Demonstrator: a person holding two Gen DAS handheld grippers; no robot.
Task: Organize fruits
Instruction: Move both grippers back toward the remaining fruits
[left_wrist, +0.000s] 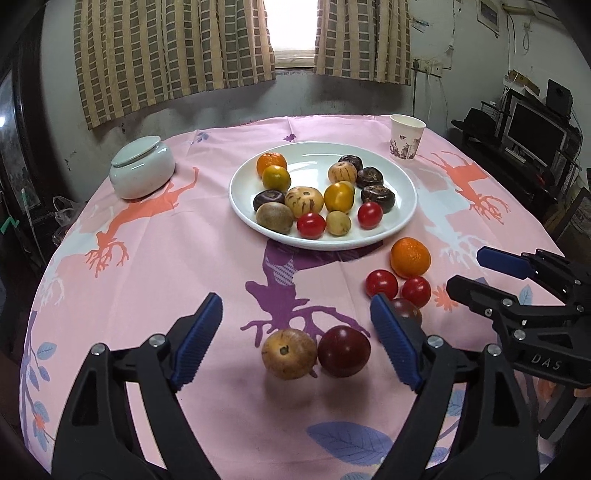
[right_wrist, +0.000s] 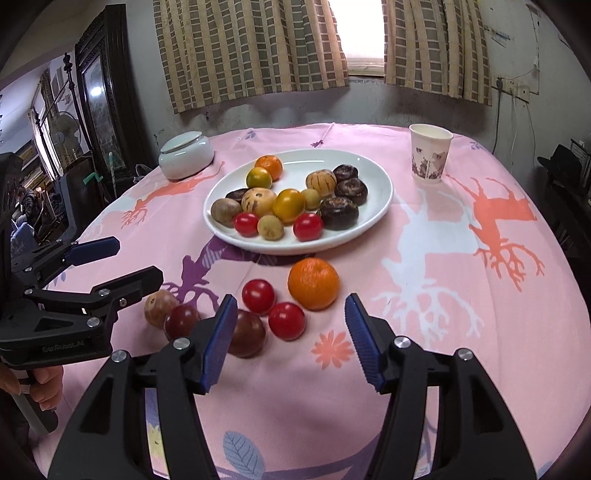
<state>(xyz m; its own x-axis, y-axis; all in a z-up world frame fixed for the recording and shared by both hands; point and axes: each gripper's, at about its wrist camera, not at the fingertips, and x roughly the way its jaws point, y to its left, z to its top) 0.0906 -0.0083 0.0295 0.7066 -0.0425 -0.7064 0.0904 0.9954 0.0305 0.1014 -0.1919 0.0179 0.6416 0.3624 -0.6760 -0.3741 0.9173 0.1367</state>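
A white plate (left_wrist: 317, 242) holds several fruits: oranges, red tomatoes, tan and dark ones. Loose on the pink cloth nearer to me lie an orange (right_wrist: 313, 283), two red tomatoes (right_wrist: 258, 296) (right_wrist: 287, 320), a dark tomato (right_wrist: 247, 334), a dark red fruit (left_wrist: 344, 350) and a tan fruit (left_wrist: 289, 353). My left gripper (left_wrist: 295, 306) is open above the tan and dark red fruits, touching neither. My right gripper (right_wrist: 291, 302) is open just short of the red tomatoes and the orange, and holds nothing.
A paper cup (left_wrist: 406, 136) stands at the back right of the round table and a lidded pale ceramic jar (left_wrist: 142, 173) at the back left. Dark furniture and a monitor (left_wrist: 535, 133) crowd the right side. A hand (right_wrist: 44, 387) grips the left gripper's handle.
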